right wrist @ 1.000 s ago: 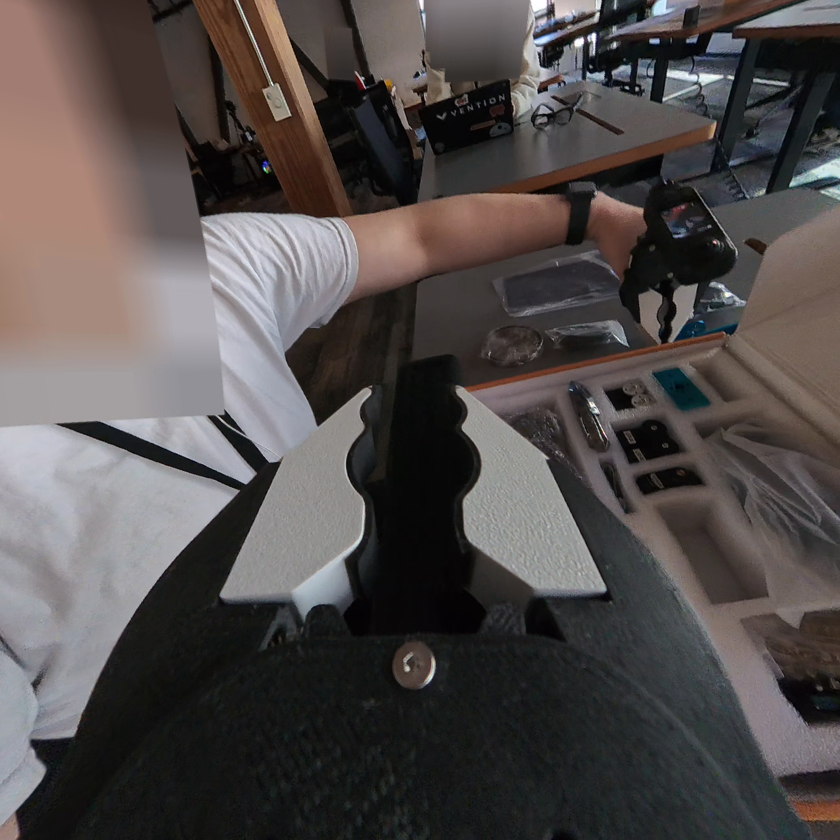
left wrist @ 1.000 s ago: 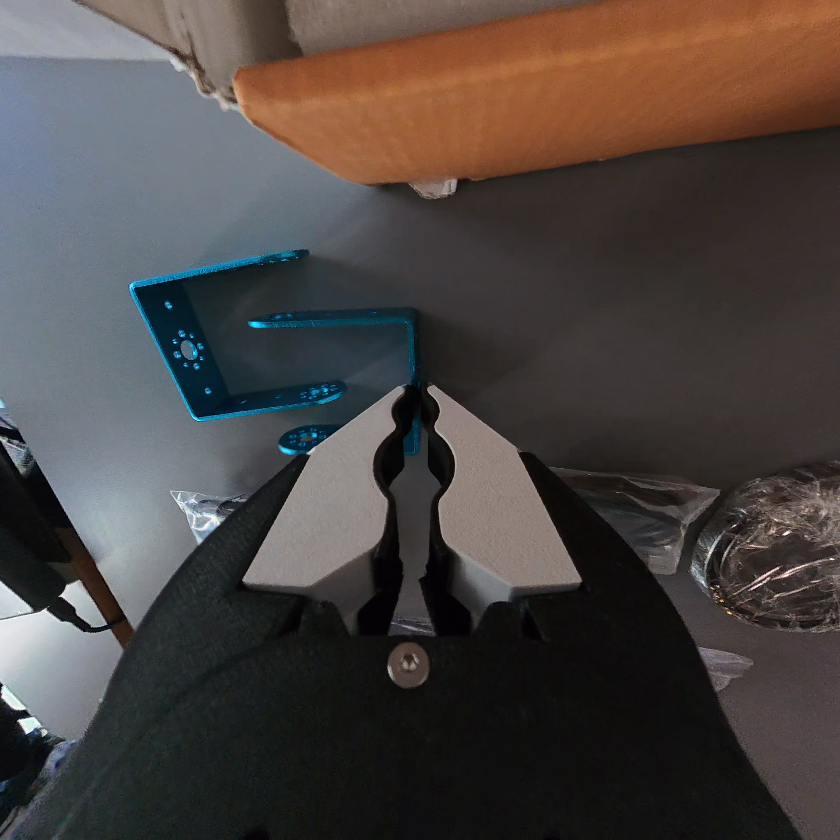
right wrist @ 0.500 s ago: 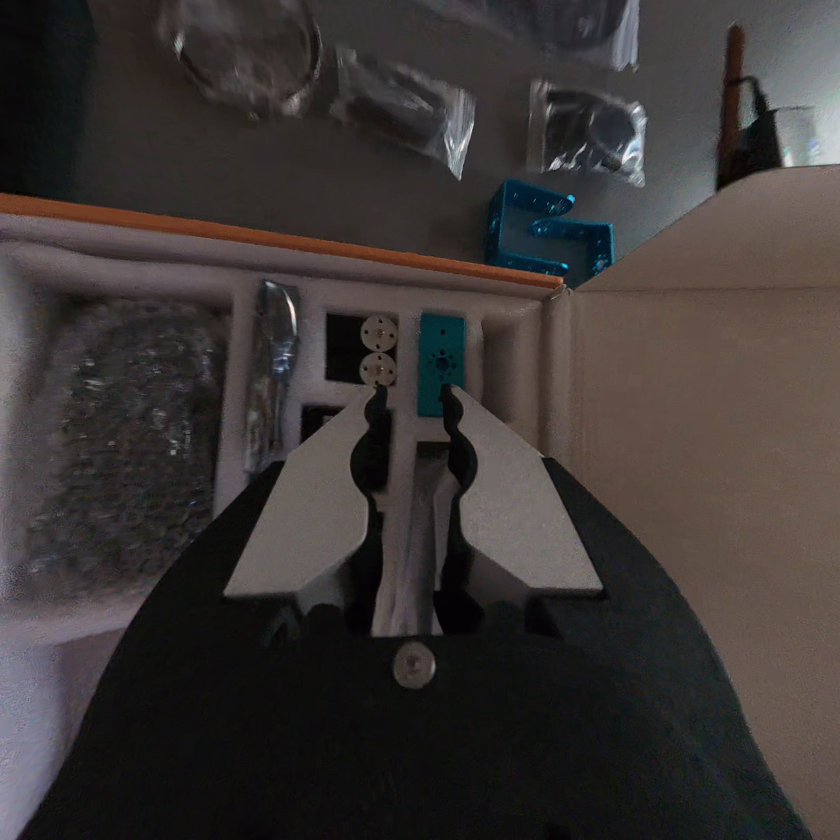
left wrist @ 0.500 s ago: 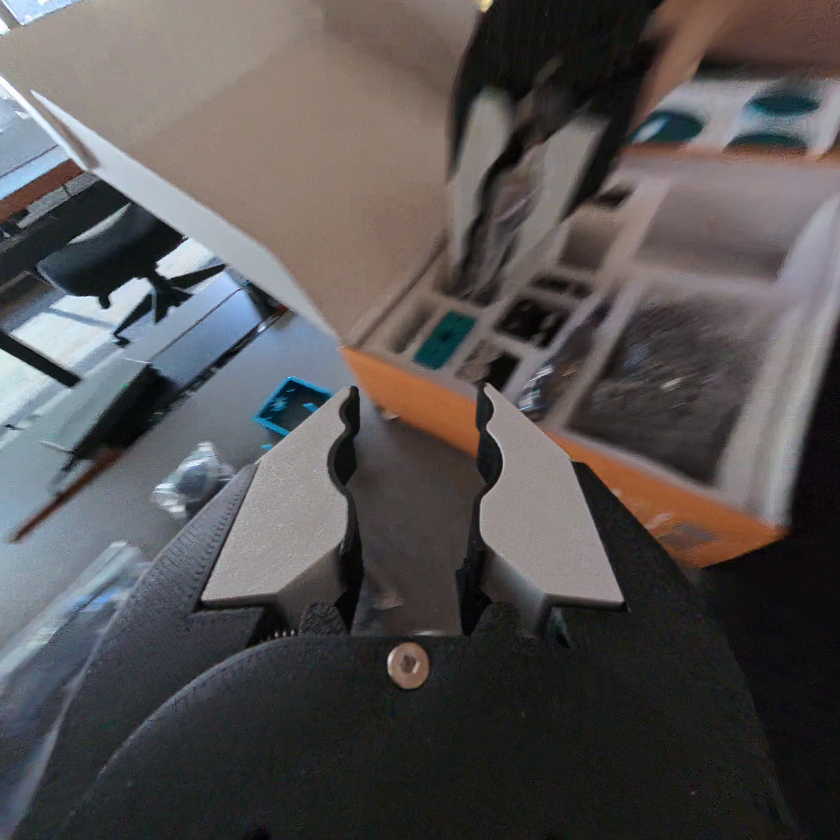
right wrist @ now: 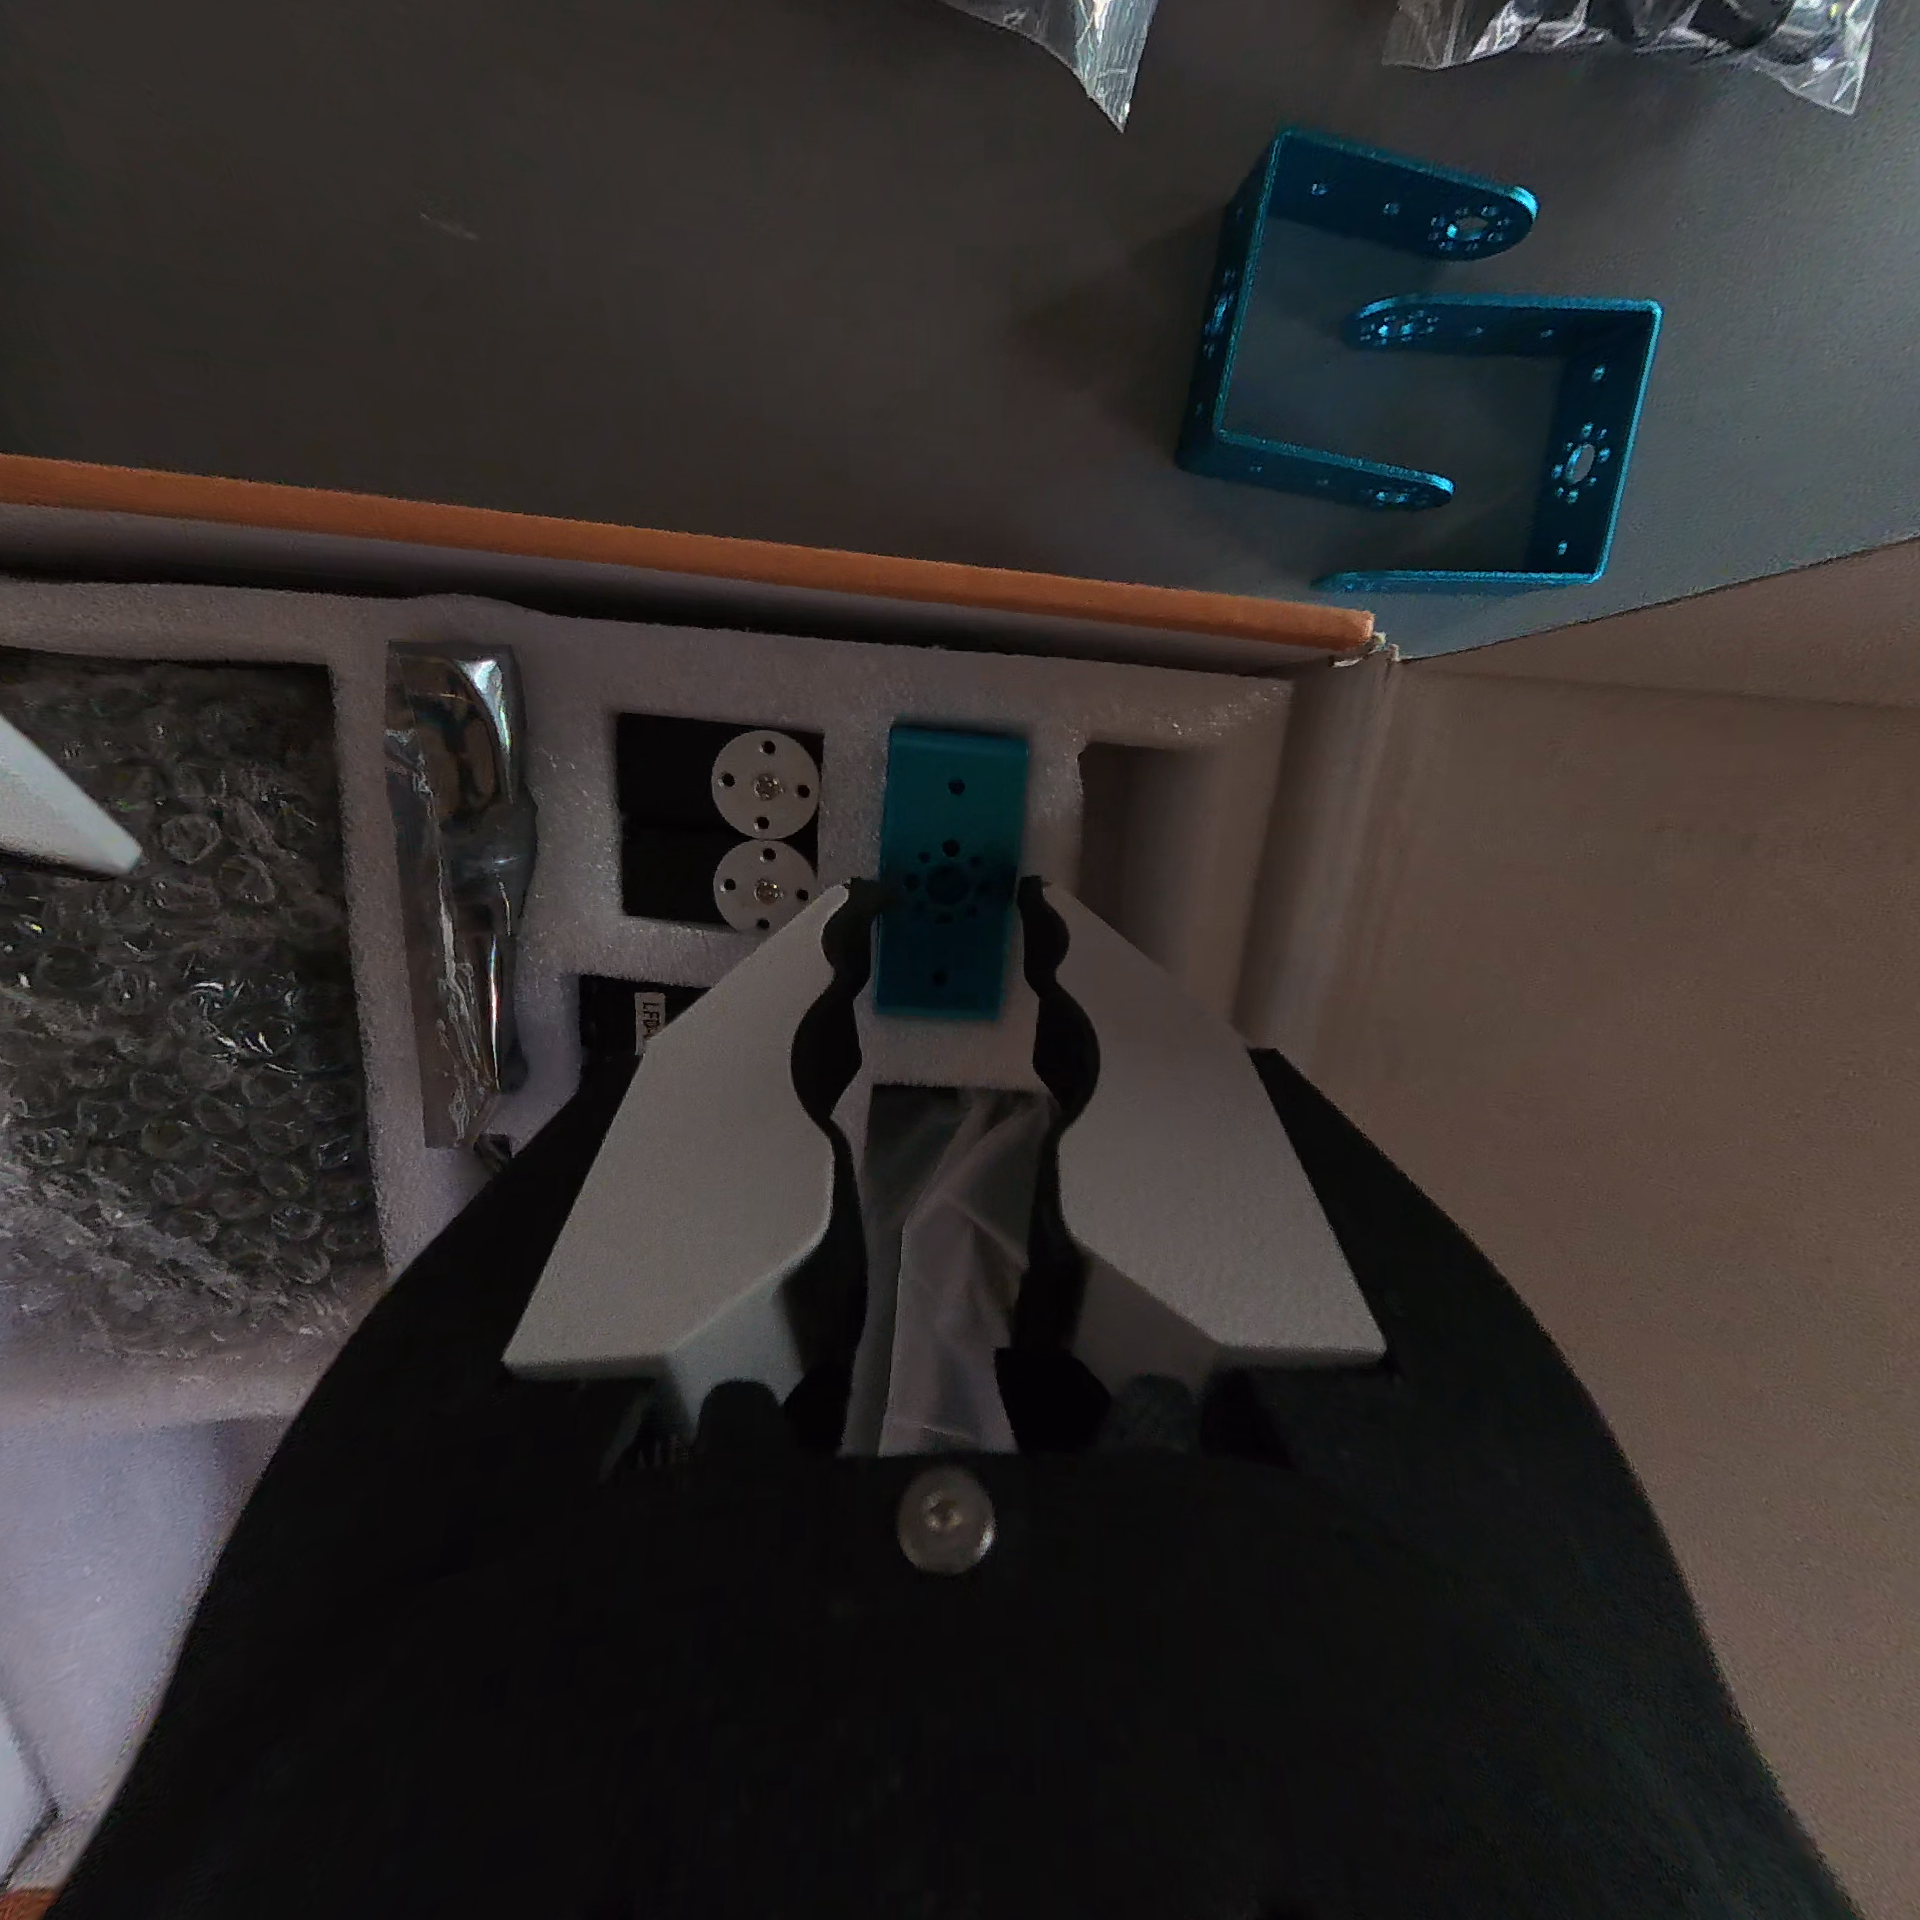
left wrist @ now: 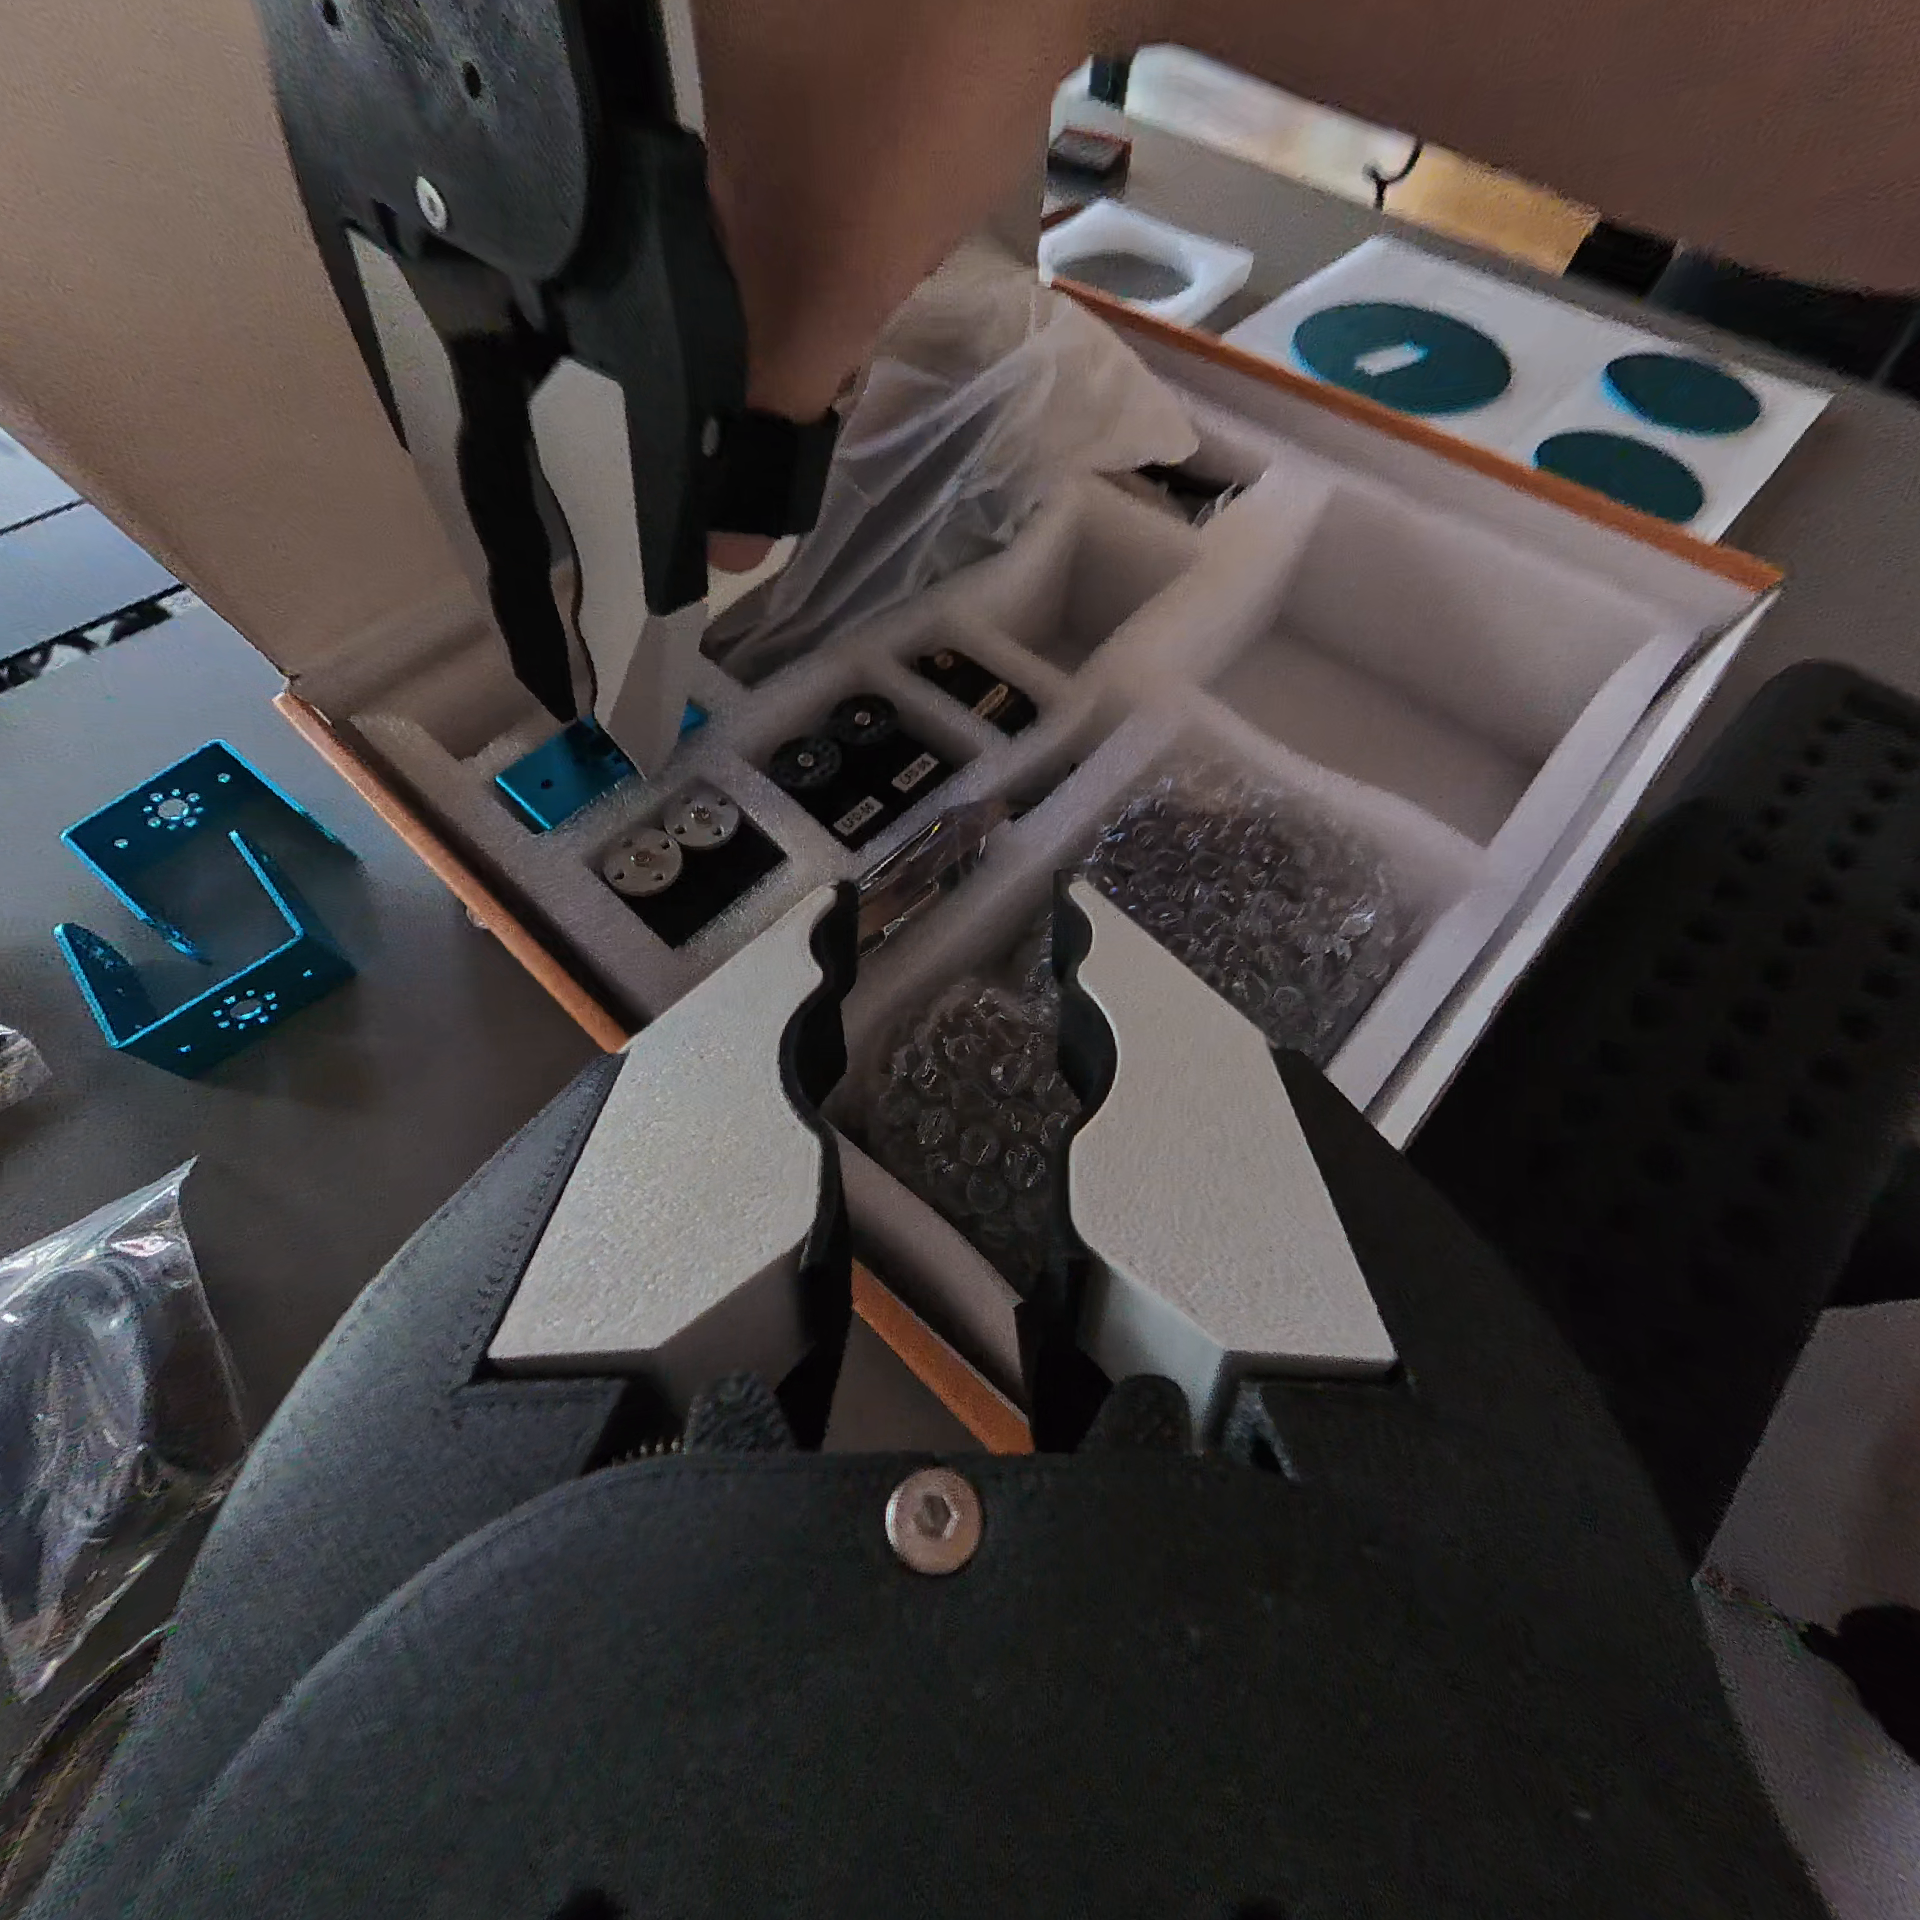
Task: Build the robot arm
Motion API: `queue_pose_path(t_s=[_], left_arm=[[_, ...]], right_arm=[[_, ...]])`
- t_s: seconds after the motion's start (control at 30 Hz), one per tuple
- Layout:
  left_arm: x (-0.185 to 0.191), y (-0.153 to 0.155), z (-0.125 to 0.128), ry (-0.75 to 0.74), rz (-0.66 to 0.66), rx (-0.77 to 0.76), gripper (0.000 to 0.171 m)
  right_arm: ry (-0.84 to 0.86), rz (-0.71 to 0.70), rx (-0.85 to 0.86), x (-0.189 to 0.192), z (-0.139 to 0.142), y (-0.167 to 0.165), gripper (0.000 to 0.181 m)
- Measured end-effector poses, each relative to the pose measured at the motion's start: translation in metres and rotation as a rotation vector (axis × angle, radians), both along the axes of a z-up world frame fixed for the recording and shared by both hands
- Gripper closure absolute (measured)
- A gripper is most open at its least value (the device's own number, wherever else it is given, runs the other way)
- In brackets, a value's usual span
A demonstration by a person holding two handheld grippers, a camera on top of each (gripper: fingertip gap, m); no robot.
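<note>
My right gripper [right wrist: 945, 885] reaches down into the open foam-lined box [right wrist: 727, 675]. Its fingers straddle a flat blue metal bracket [right wrist: 951, 831] that lies in its foam slot; a thin gap shows at each pad, so the gripper is open. The left wrist view shows the same gripper [left wrist: 613, 727] with its tips at that bracket [left wrist: 561, 774]. My left gripper [left wrist: 954, 894] is open and empty, hovering over the box's near side above bubble wrap [left wrist: 1236, 914].
Two blue U-brackets [right wrist: 1423, 353] lie on the grey table beside the box. The box also holds servos with silver discs [right wrist: 766, 831], a foil packet [right wrist: 457, 883] and black servos [left wrist: 842, 748]. The lid [right wrist: 1662, 1039] stands open. Plastic bags [left wrist: 83, 1403] lie nearby.
My left gripper was shut at a blue bracket on the table; it opened, left the bracket there and swung over the box. My right gripper swung down into the box onto the bracket slot.
</note>
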State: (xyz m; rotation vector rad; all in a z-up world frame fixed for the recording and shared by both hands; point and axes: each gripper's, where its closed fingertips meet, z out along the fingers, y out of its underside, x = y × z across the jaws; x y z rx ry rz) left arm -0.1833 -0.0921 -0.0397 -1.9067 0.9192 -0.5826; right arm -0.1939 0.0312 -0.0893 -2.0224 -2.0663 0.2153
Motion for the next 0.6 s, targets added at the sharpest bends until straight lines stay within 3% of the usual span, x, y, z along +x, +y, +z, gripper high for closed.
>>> queue_pose_path(t_s=[0.17,0.33,0.6], left_arm=[[0.003,0.000,-0.018,0.049,0.007,-0.044,0.139],[0.005,-0.006,-0.016,0.010,-0.016,-0.075,0.138],[0.002,-0.010,-0.014,-0.016,-0.023,-0.075,0.139]], right_arm=[[-0.036,-0.001,-0.025,0.000,-0.001,0.000,0.157],[-0.091,0.042,0.023,0.000,-0.001,0.000,0.155],[-0.126,0.017,-0.046,0.000,-0.007,0.000,0.153]])
